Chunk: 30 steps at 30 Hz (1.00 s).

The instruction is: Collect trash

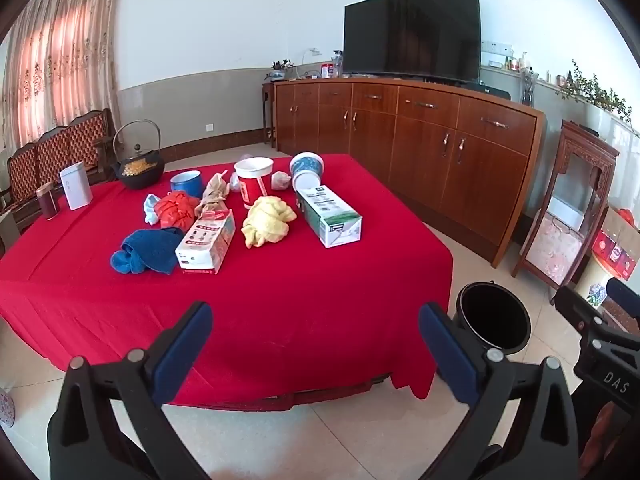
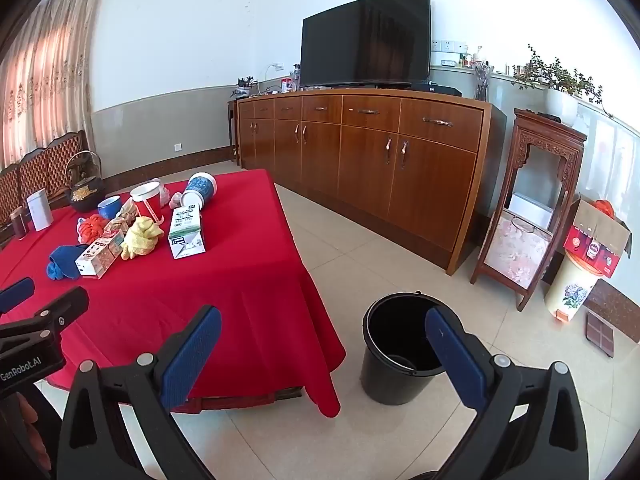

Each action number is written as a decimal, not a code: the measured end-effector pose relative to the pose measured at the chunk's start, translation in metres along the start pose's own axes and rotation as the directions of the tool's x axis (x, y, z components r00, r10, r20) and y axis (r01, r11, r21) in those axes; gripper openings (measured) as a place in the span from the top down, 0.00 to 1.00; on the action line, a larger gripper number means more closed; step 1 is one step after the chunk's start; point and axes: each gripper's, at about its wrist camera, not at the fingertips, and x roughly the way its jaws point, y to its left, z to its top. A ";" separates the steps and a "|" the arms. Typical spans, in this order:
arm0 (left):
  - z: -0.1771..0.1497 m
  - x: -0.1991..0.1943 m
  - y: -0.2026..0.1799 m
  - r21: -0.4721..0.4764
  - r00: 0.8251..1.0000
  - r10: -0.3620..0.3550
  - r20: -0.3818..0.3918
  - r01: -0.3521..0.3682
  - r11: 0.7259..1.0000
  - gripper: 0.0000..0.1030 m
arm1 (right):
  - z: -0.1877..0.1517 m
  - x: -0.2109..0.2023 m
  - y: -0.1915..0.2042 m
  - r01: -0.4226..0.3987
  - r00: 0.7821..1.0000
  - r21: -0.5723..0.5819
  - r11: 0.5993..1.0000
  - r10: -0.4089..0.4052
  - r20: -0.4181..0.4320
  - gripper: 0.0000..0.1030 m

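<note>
On the red tablecloth [image 1: 280,312] lies a cluster of trash: a green-and-white carton [image 1: 330,216], a red-printed carton [image 1: 206,242], a red-and-white paper cup [image 1: 253,182], a tipped blue-and-white cup [image 1: 306,170], a crumpled yellow cloth [image 1: 268,220], a blue cloth [image 1: 148,250] and an orange bag [image 1: 176,208]. A black bin [image 2: 402,350] stands on the floor right of the table. My left gripper [image 1: 316,322] hangs open over the table's near edge. My right gripper [image 2: 322,326] is open, between the table corner and the bin. Both hold nothing.
At the table's far left stand a black iron kettle [image 1: 138,168], a blue mug [image 1: 186,182], a white tin [image 1: 76,186] and a brown jar [image 1: 48,200]. A wooden sideboard [image 2: 360,148] with a TV lines the wall. A carved stand [image 2: 528,208] and cardboard box [image 2: 598,236] are at right.
</note>
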 end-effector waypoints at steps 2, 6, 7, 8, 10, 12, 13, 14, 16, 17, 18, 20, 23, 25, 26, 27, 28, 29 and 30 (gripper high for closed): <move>0.000 -0.001 0.001 -0.005 1.000 -0.008 0.003 0.008 1.000 0.00 | 0.001 0.000 0.000 -0.005 1.000 0.003 1.000 0.005 -0.009 0.00; -0.001 -0.004 0.005 -0.012 1.000 -0.020 0.012 0.020 1.000 0.00 | 0.001 0.000 -0.001 -0.007 1.000 0.004 1.000 0.007 -0.007 0.00; -0.001 -0.005 0.007 -0.014 1.000 -0.025 0.014 0.025 1.000 0.00 | 0.001 0.001 -0.001 -0.006 1.000 0.003 1.000 0.007 -0.007 0.00; 0.001 0.000 0.008 -0.002 1.000 0.017 -0.005 -0.017 1.000 0.00 | 0.002 0.001 0.000 -0.006 1.000 0.001 1.000 0.006 -0.008 0.00; 0.001 0.001 0.008 -0.002 1.000 0.020 -0.004 -0.020 1.000 0.00 | 0.000 0.001 0.002 -0.005 1.000 0.000 1.000 0.005 -0.003 0.00; 0.001 0.001 0.010 -0.001 1.000 0.019 -0.005 -0.019 1.000 0.00 | -0.001 0.001 0.003 -0.006 1.000 -0.001 1.000 0.006 -0.004 0.00; 0.001 0.002 0.011 0.000 1.000 0.019 -0.006 -0.019 1.000 0.00 | 0.000 0.000 0.000 -0.010 1.000 0.001 1.000 0.010 -0.007 0.00; 0.000 0.002 0.011 -0.002 1.000 0.018 -0.006 -0.018 1.000 0.00 | -0.001 0.001 0.001 -0.010 1.000 0.000 1.000 0.010 -0.007 0.00; 0.001 0.000 0.008 -0.004 1.000 0.019 -0.003 -0.019 1.000 0.00 | -0.001 0.001 0.002 -0.011 1.000 -0.002 1.000 0.011 -0.007 0.00; 0.001 -0.001 0.008 -0.004 1.000 0.020 -0.002 -0.020 1.000 0.00 | 0.001 0.001 0.003 -0.011 1.000 -0.005 1.000 0.011 -0.009 0.00; 0.001 0.000 0.008 -0.004 1.000 0.020 -0.003 -0.020 1.000 0.00 | 0.000 0.001 0.003 -0.011 1.000 -0.005 1.000 0.011 -0.009 0.00; 0.001 0.000 0.007 -0.003 1.000 0.023 -0.003 -0.023 1.000 0.00 | 0.000 0.002 0.004 -0.010 1.000 -0.005 1.000 0.010 -0.010 0.00; 0.001 0.000 0.007 -0.002 1.000 0.026 -0.003 -0.026 1.000 0.00 | 0.000 0.001 0.004 -0.013 1.000 -0.003 1.000 0.013 -0.010 0.00; 0.001 0.000 0.007 -0.002 1.000 0.024 -0.004 -0.024 1.000 0.00 | 0.000 0.002 0.003 -0.012 1.000 -0.004 1.000 0.012 -0.011 0.00; 0.001 0.000 0.007 -0.001 1.000 0.024 -0.004 -0.024 1.000 0.00 | 0.000 0.002 0.003 -0.014 1.000 -0.003 1.000 0.014 -0.011 0.00; 0.001 0.000 0.007 -0.001 1.000 0.024 -0.004 -0.024 1.000 0.00 | -0.001 0.002 0.003 -0.014 1.000 -0.002 1.000 0.014 -0.010 0.00; 0.001 0.000 0.007 -0.002 1.000 0.023 -0.004 -0.023 1.000 0.00 | -0.001 0.002 0.004 -0.014 1.000 -0.002 1.000 0.014 -0.011 0.00; 0.001 0.000 0.007 -0.003 1.000 0.022 -0.004 -0.022 1.000 0.00 | -0.001 0.002 0.004 -0.014 1.000 -0.003 1.000 0.014 -0.012 0.00; 0.001 0.000 0.007 -0.003 1.000 0.023 -0.005 -0.023 1.000 0.00 | -0.001 0.002 0.004 -0.013 1.000 -0.003 1.000 0.013 -0.011 0.00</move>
